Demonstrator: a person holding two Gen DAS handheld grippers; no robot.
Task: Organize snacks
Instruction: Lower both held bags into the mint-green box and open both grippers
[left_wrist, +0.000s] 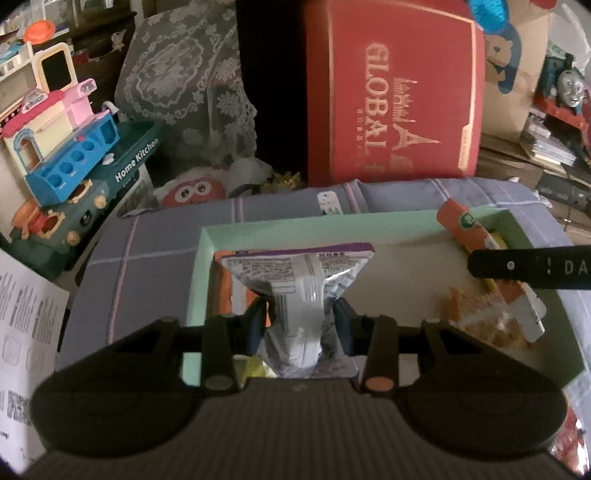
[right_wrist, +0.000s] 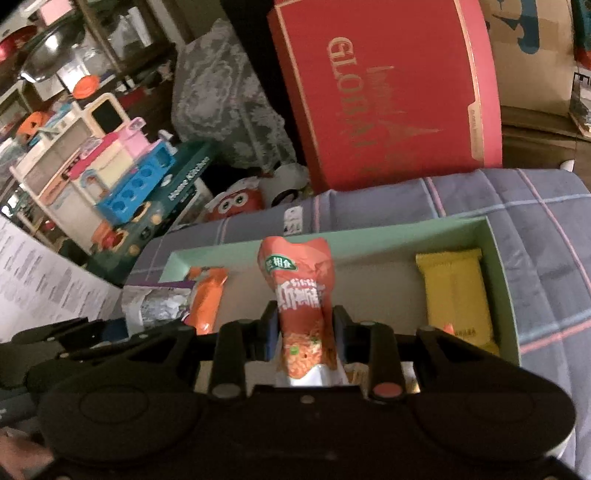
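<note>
Green tray (right_wrist: 369, 236) below; left tool (left_wrist: 300, 325) pinches silver packet (left_wrist: 299, 295), right tool (right_wrist: 306, 325) orange packet (right_wrist: 301, 295).

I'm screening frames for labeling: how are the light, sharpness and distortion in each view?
Left wrist: dim, reddish light; fisheye bends the mint-green cardboard tray; the silver-and-purple foil snack packet in the left gripper is soft. Right wrist: equally dim; the orange plastic snack pouch in the right gripper reads fairly clearly; edges smear.

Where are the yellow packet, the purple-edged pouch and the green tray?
yellow packet (right_wrist: 456, 295), right wrist view, middle of its face.
purple-edged pouch (left_wrist: 299, 266), left wrist view, printed upper panel.
green tray (right_wrist: 369, 236), right wrist view, far wall.
</note>
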